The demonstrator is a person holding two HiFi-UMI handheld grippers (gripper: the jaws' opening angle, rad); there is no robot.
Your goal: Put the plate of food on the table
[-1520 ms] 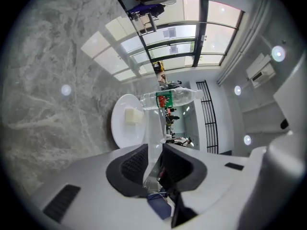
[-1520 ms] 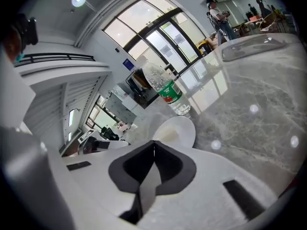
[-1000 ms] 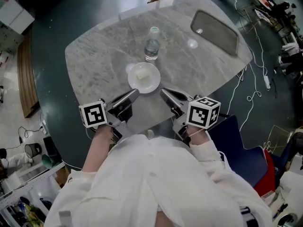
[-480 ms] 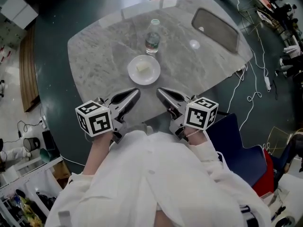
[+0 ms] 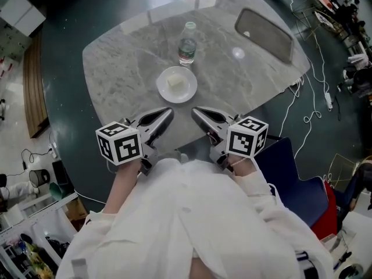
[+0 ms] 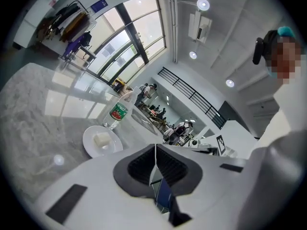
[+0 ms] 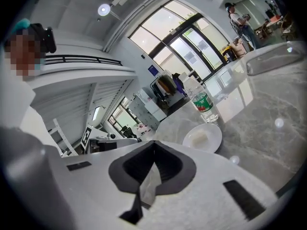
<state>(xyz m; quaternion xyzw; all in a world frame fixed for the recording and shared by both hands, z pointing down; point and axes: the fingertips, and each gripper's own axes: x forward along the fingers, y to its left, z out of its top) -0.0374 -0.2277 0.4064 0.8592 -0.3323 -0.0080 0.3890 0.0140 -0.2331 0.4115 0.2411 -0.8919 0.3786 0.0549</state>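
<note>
Both my jaws are closed on nothing. The plate point(image 5: 176, 85), toward the near edge of the bench point(image 5: 116, 68), looks stiff, slippery, breakable; I'd pinch its rim.

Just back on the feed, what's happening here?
A person holds a gripper in each hand. The round white plate with a pale block of food sits on the grey marble table, beside a clear plastic water bottle. The left gripper and right gripper are both shut and empty, near the table's edge, apart from the plate.
</note>
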